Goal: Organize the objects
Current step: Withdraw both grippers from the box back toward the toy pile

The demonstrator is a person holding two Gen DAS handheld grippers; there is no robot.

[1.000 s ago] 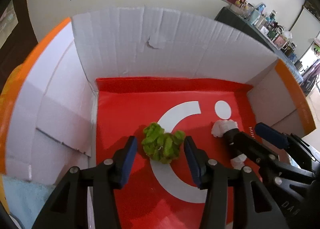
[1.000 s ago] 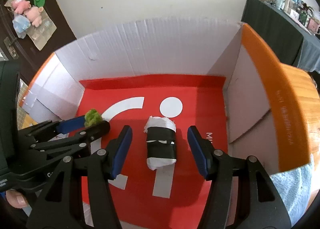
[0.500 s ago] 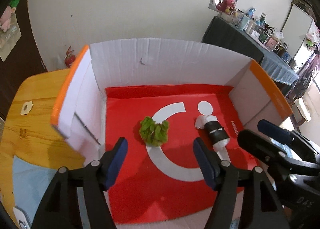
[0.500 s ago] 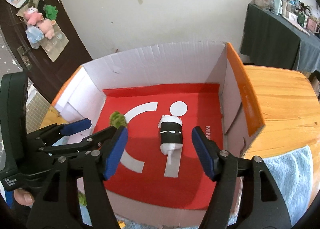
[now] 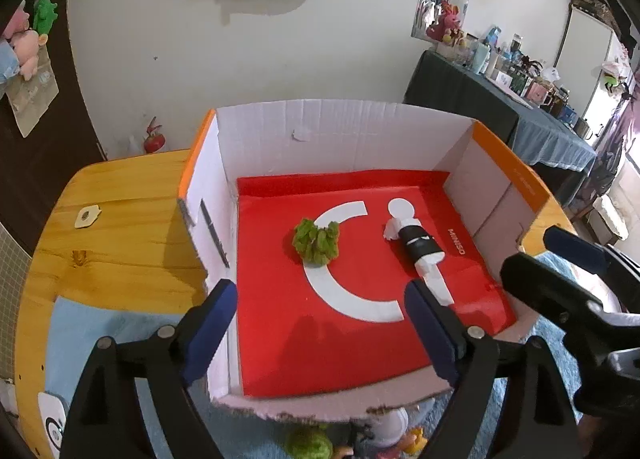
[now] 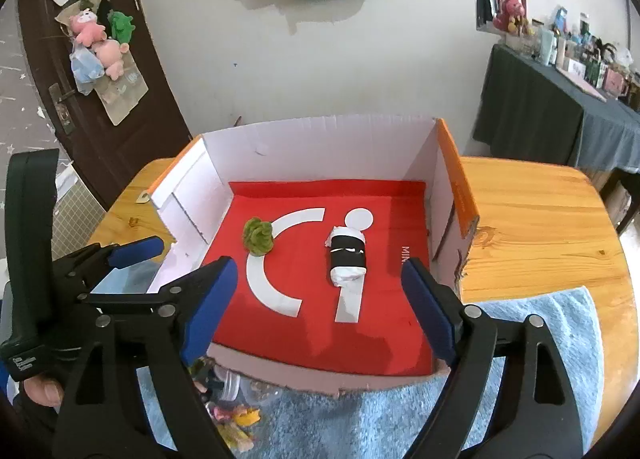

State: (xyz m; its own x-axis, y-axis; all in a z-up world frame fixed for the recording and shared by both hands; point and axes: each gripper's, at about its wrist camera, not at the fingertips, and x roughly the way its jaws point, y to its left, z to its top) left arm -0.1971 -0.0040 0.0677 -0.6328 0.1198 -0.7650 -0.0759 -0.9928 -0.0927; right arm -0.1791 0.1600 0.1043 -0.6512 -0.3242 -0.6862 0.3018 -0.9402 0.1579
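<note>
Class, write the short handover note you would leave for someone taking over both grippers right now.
Left gripper: jaws opening, nothing between them.
Right gripper: jaws opening, empty.
Done: green leafy toy and black-and-white sushi-roll toy lie apart on the red liner inside the cardboard box.
Left: more small toys lie on the blue towel in front of the box; likely those go in next.

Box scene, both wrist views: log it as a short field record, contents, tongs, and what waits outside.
container: cardboard box, open top, red liner
item one: green leafy toy, lying left on the liner
item two: black-and-white roll, lying right on the liner
left tongs: opening, nothing between them
right tongs: opening, nothing between them
outside box: small toys on blue towel
</note>
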